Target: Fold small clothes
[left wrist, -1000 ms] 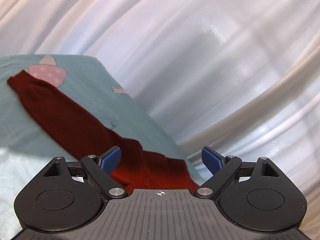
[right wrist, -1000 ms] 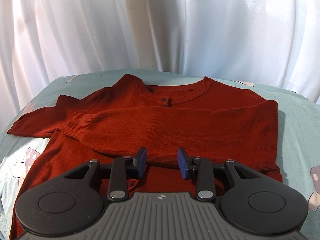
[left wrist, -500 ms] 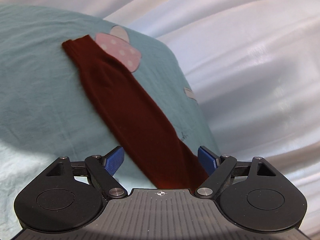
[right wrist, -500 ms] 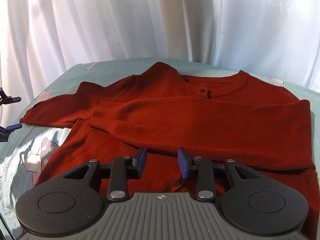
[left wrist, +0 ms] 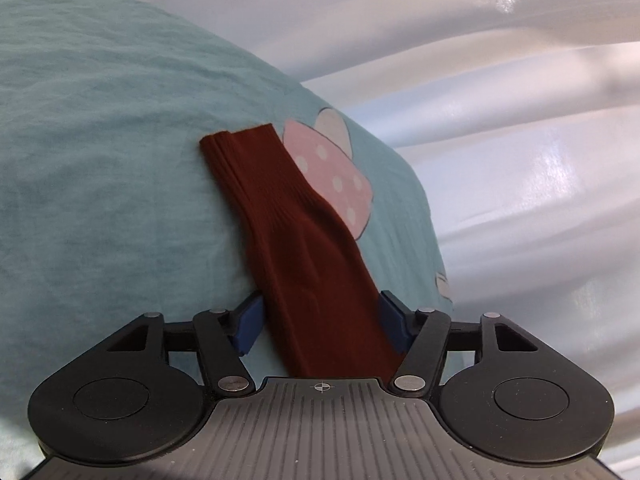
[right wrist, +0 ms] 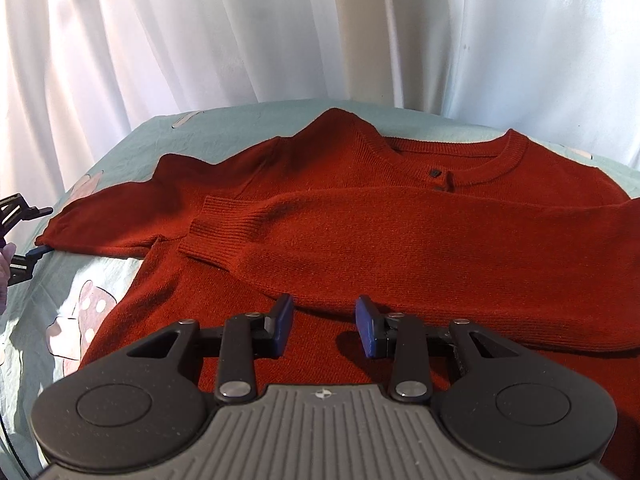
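A dark red knit sweater [right wrist: 360, 248] lies flat on a teal sheet [right wrist: 224, 128]. Its right sleeve [right wrist: 400, 232] is folded across the chest. Its left sleeve [left wrist: 296, 248] stretches out to the side, cuff [left wrist: 240, 148] at the far end. My left gripper [left wrist: 320, 322] is open, with the sleeve lying between its blue fingers [left wrist: 248, 324], one on each side. It also shows at the left edge of the right wrist view [right wrist: 24, 236]. My right gripper [right wrist: 323, 326] is open and empty, just above the sweater's lower body.
White curtains [right wrist: 280, 40] hang behind and beside the bed. The teal sheet [left wrist: 100, 160] has pink mushroom prints [left wrist: 332, 176], one also by the sweater's hem [right wrist: 80, 320]. The bed's edge [left wrist: 432, 240] drops off close to the right of the sleeve.
My left gripper has moved along the outstretched sleeve towards the cuff and lowered around it; its fingers have narrowed. My right gripper has drifted left and a little closer to the sweater.
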